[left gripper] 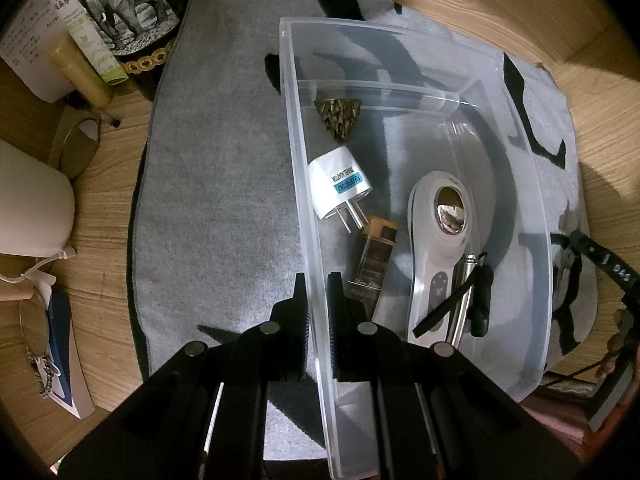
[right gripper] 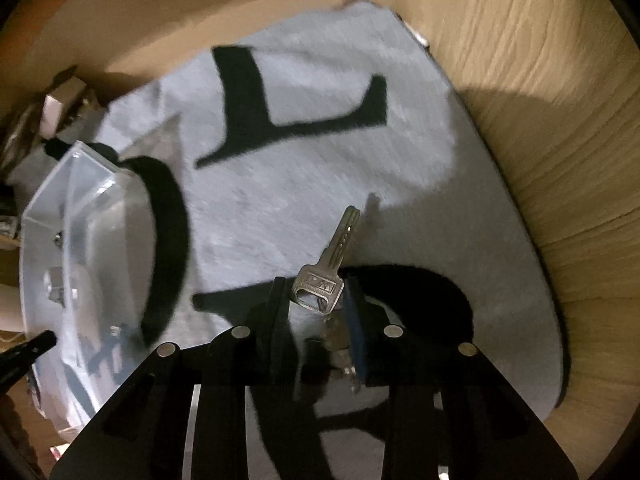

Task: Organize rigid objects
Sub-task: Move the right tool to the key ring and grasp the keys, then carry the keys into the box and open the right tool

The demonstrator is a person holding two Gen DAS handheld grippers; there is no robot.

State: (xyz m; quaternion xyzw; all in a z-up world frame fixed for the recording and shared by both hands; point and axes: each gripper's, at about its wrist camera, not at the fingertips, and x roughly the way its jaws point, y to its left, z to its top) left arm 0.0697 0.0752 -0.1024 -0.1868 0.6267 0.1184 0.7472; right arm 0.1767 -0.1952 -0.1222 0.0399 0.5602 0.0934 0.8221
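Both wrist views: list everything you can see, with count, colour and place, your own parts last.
plastic bin: 1, clear, on the mat
mat: 1, grey with black letters, on the wooden desk
plug adapter: 1, white, in the bin
metal cone piece: 1, bronze, in the bin's far corner
small bottle: 1, amber-capped, in the bin
handheld device: 1, white, in the bin
key: 1, silver, between the right jaws over the mat
elephant-print container: 1, black and white, far left
left gripper: black, jaws clamped on the bin wall
right gripper: black, jaws around the key
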